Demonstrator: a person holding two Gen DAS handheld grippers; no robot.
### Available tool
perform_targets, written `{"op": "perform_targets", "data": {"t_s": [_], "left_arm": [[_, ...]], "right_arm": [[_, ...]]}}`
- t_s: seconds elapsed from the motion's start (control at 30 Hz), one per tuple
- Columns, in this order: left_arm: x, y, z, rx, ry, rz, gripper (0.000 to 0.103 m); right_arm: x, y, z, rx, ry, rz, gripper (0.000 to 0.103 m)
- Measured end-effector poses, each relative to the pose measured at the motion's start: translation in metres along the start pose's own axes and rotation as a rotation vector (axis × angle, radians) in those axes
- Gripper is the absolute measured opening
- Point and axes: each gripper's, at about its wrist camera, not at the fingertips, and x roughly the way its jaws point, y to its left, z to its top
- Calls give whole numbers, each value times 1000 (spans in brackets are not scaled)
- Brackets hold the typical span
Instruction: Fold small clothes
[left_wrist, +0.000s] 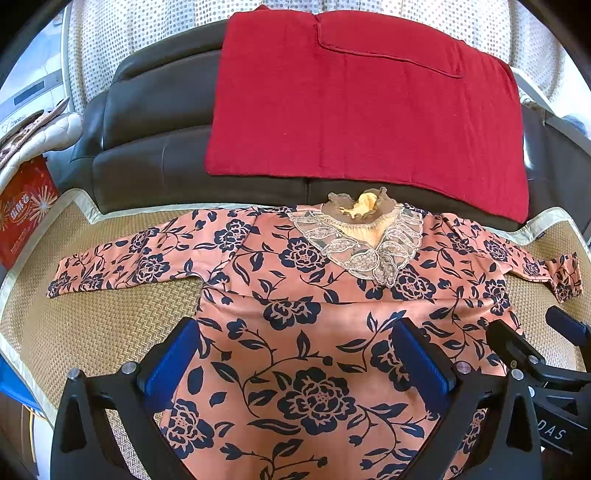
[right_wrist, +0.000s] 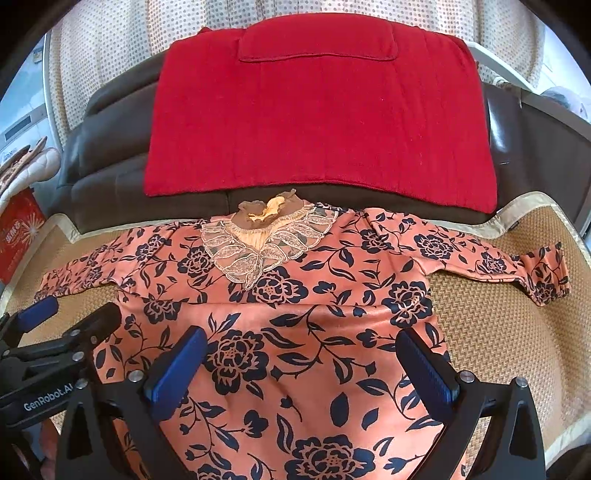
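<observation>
floral blouse (left_wrist: 295, 317) lies flat, front side up, on woven straw mat (left_wrist: 92, 325). fabric is salmon-pink with dark navy rose and leaf print. both sleeves spread out to the sides; the sleeve end at image right is bent back on itself at the cuff (left_wrist: 565, 277). lace collar (left_wrist: 358, 243) with a yellowish inner neck sits at the far edge of the blouse, just reaching the front edge of a dark leather sofa (left_wrist: 155, 147). a horizontal crease runs across the chest below the collar.

red cloth (left_wrist: 362, 110) is draped over the sofa seat and back, apart from the blouse, with a stitched rectangular panel near its upper edge. dotted curtain (left_wrist: 110, 44) hangs behind the sofa. red printed box (left_wrist: 26, 214) stands at the left border of the left wrist view.

left gripper (left_wrist: 295, 350): jaws spread wide, blue pads on each side, nothing between them but blouse surface below; no pad contact with fabric can be seen. it hangs over the lower left part of the blouse body.

right gripper (right_wrist: 303, 365): jaws likewise wide apart, not clamping anything, over the lower right part of the blouse body. the two grippers are side by side, each showing at the edge of the other's view.
</observation>
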Motion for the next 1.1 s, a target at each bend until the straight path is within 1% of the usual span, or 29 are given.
{"op": "perform_targets", "data": {"t_s": [0.23, 0.43, 0.47, 0.73, 0.97, 1.1], "left_arm": [[1, 1, 1, 8, 22, -1, 103], [1, 2, 2, 5, 10, -5, 103], [1, 2, 1, 3, -4, -8, 103], [3, 0, 1, 25, -26, 15, 103], [7, -2, 2, 39, -16, 30, 103], [10, -1, 2, 36, -7, 25, 103]], "right_arm": [[0, -1, -1, -5, -1, -2, 103], [-1, -2, 0, -7, -4, -5, 103], [0, -1, 0, -8, -3, -6, 103], [3, 1, -1, -14, 5, -6, 103], [8, 1, -1, -19, 8, -11, 103], [10, 1, 0, -20, 10, -9, 103]]}}
